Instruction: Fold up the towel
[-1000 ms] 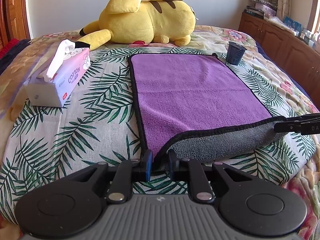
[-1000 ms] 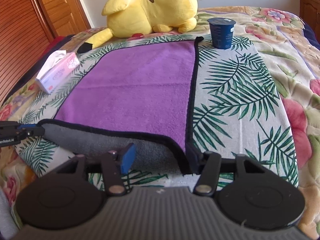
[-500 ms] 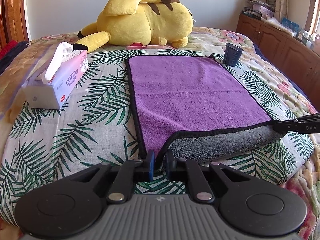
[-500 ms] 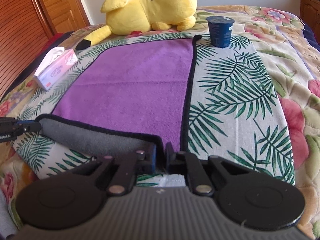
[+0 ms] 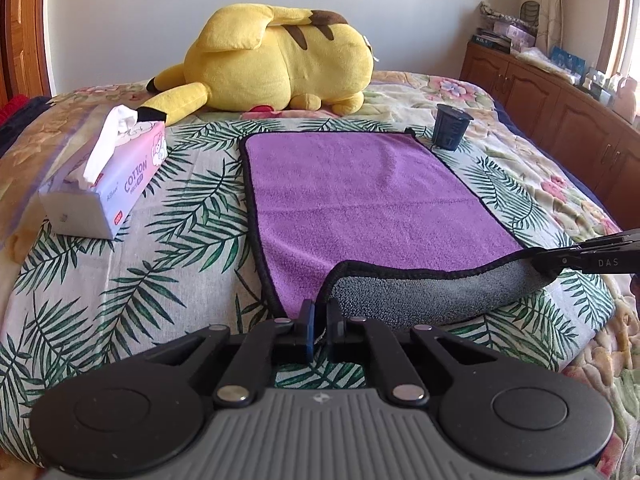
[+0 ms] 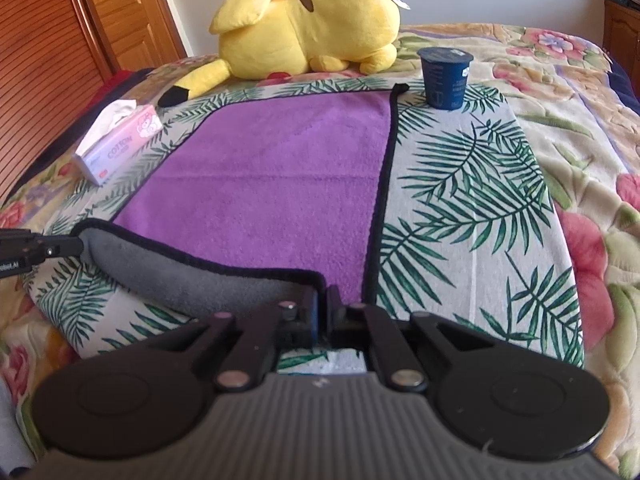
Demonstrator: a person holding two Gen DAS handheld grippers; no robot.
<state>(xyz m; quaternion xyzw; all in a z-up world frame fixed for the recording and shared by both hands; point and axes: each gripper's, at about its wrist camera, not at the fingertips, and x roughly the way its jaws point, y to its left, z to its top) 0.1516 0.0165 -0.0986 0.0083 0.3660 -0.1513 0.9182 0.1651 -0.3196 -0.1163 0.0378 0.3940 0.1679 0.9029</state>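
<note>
Now tissues poking from box, cup upright beside towel

Palm-print bed, purple towel, plush toy, tissue box, blue cup

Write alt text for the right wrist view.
The right gripper pinches the near right corner of a purple towel, its grey underside showing along the lifted edge. Beyond lie a yellow plush, a blue cup and a tissue box.
</note>
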